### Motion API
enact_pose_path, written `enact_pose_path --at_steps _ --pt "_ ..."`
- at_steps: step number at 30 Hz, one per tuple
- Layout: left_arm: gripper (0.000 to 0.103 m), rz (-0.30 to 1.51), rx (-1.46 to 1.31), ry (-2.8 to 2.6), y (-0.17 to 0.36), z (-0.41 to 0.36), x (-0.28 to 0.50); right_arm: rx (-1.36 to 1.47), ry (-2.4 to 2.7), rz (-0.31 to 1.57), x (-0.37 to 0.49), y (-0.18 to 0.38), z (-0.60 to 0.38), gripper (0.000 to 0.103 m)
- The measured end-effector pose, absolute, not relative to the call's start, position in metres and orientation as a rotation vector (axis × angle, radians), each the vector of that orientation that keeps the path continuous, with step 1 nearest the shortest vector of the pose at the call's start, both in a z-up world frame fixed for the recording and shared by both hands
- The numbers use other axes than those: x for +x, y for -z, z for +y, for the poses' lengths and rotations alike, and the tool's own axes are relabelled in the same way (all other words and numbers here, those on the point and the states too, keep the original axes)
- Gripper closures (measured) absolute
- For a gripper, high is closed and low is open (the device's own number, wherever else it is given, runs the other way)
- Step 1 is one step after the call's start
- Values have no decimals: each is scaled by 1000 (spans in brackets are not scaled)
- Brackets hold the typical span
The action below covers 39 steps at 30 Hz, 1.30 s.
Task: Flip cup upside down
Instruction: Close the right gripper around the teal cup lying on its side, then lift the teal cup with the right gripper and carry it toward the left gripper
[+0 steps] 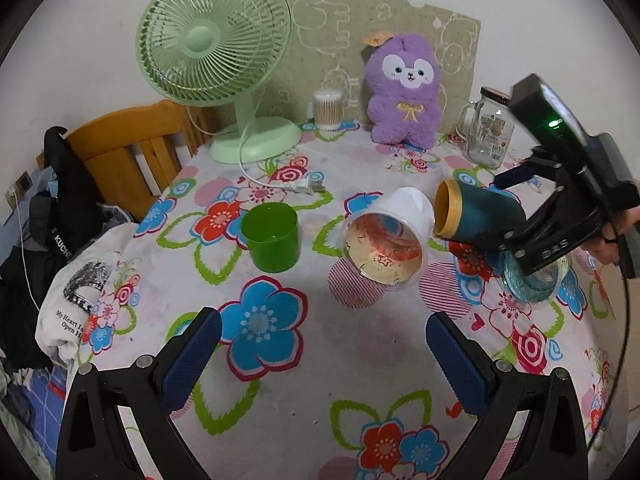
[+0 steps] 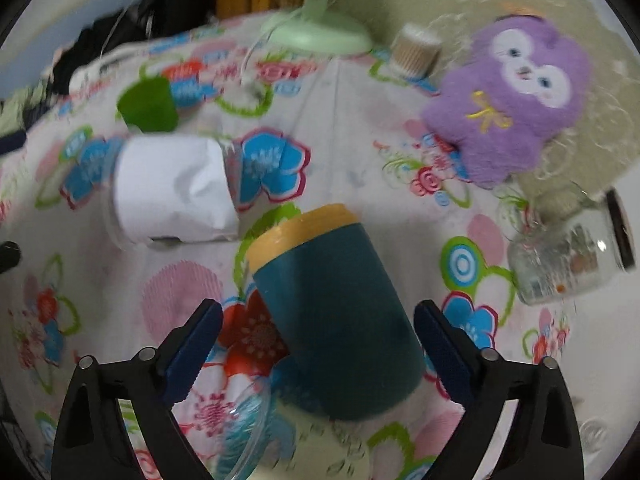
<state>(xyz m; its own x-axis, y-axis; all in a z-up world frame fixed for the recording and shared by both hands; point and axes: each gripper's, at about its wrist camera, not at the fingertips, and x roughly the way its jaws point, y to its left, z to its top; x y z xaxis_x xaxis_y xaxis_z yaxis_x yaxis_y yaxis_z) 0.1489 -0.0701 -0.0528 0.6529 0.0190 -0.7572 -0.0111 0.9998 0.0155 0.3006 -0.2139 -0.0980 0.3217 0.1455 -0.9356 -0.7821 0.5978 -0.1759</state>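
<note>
A teal cup with a yellow rim (image 1: pixel 476 216) is held on its side above the floral tablecloth by my right gripper (image 1: pixel 516 216), mouth pointing left. In the right wrist view the cup (image 2: pixel 336 312) lies between the blue pads; the right pad touches it, and a gap shows at the left fingertip (image 2: pixel 200 336). My right gripper (image 2: pixel 318 320) seems shut on it. My left gripper (image 1: pixel 324 332) is open and empty, low over the table's front. A white paper-wrapped clear cup (image 1: pixel 388 236) lies on its side beside the teal cup.
A green cup (image 1: pixel 272 236) stands upright left of centre. A clear glass dish (image 1: pixel 532 280) sits under the right gripper. At the back stand a green fan (image 1: pixel 224 64), a cotton swab jar (image 1: pixel 328 110), a purple plush (image 1: pixel 404 92) and a glass mug jar (image 1: pixel 488 128). A wooden chair (image 1: pixel 128 152) is at left.
</note>
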Motion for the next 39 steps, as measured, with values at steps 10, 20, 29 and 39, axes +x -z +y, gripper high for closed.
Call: enact_pose_path --at_steps 10,20,29,39 --pt "0 865 41 -15 56 -77 150 -796 -645 1211 331 119 -211 32" --pt "0 820 -16 -50 37 -46 122 -591 -631 1064 304 51 -215 35" --pt "0 797 -140 -41 30 -7 68 -78 -467 1036 198 24 -221 36" --pt "0 861 -146 24 64 -8 -9 84 -337 979 68 76 -166 41"
